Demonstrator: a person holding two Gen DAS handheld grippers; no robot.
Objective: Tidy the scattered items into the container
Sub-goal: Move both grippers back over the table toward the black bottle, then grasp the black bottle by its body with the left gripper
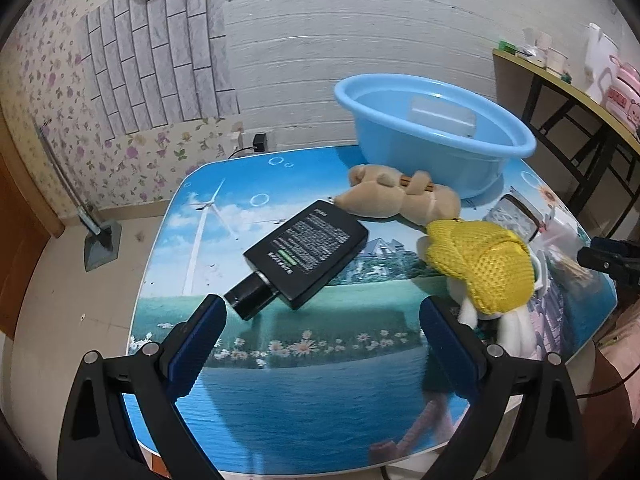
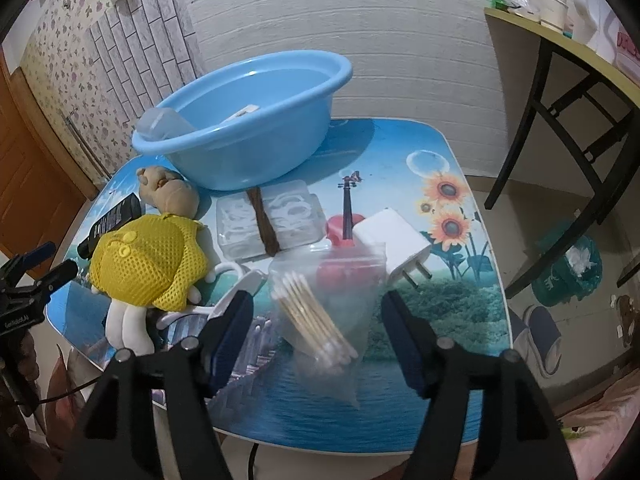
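printed table (image 1: 280, 380) before us, blue basin (image 1: 432, 136) at its far edge, black bottle (image 1: 308, 256), tan plush (image 1: 400, 196) and yellow doll (image 1: 480, 264) scattered, our left gripper (image 1: 320, 328) spread wide, our right gripper (image 2: 316, 320) spread around swab bag (image 2: 320, 312)

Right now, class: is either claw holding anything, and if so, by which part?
Nothing is held. The left claw is open above the table; the right claw is open around the bag of cotton swabs, not gripping it.
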